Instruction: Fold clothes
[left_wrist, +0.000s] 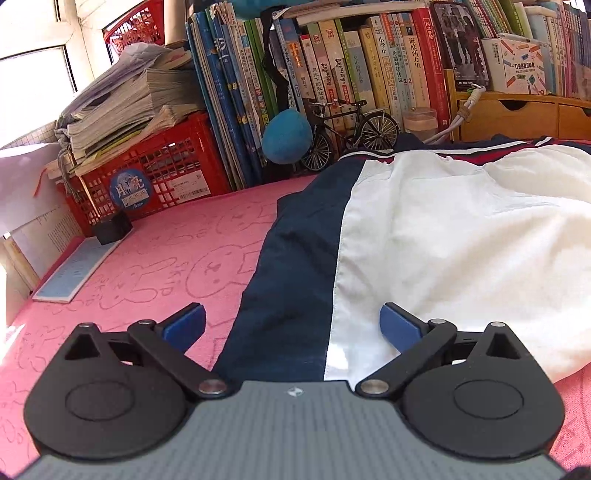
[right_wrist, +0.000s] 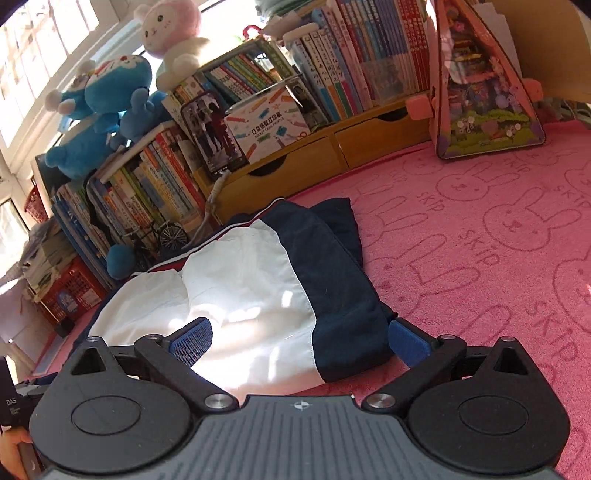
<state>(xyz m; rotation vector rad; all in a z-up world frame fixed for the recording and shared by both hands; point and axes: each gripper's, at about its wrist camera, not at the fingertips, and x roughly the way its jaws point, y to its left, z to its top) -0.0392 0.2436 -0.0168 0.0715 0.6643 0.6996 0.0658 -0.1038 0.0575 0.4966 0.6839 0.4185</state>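
The left gripper (left_wrist: 291, 325) is hovering with jaws apart over the near edge of the garment (left_wrist: 424, 236), and the right gripper (right_wrist: 299, 341) is hovering likewise, jaws spread, gripping nothing. The navy-and-white garment is lying folded on the pink mat (right_wrist: 480, 258). Beyond the garment, books (left_wrist: 332, 74) are standing in a row, with a red crate (left_wrist: 155, 170) to their left.

The right tongs (right_wrist: 299, 338) are hovering spread wide over the near edge of a navy-and-white garment (right_wrist: 255, 291), which is lying on a pink rabbit-patterned cloth (right_wrist: 480, 240); bookshelves (right_wrist: 332, 74) are standing behind.
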